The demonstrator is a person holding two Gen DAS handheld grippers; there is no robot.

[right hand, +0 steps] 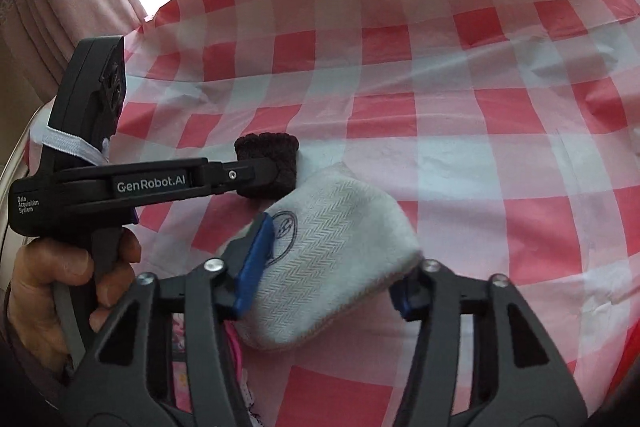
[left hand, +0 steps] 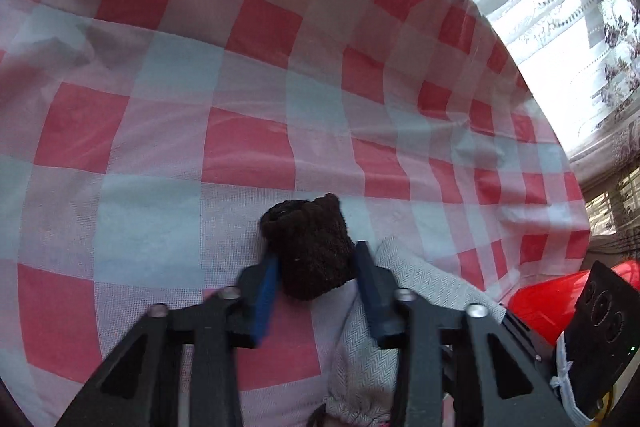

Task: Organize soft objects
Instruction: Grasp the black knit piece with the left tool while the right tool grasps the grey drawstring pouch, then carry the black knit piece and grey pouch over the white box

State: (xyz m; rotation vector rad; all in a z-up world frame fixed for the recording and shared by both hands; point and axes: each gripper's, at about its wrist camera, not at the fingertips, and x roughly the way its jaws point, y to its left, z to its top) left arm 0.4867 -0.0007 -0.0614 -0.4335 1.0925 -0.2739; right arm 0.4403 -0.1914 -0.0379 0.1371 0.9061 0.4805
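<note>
Dark fuzzy knitted sock [left hand: 312,251] pinched between the blue pads of the left tongs [left hand: 316,277], touching a pale herringbone-weave cloth pouch [right hand: 336,267] clamped at its sides by the right tongs [right hand: 326,281], both on the red-and-white checked counter [right hand: 500,107] cover.

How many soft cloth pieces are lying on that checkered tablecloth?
2. A dark knitted piece sits in the left claw; a white herringbone pouch sits in the right claw. Pink fabric underneath may be another.
</note>
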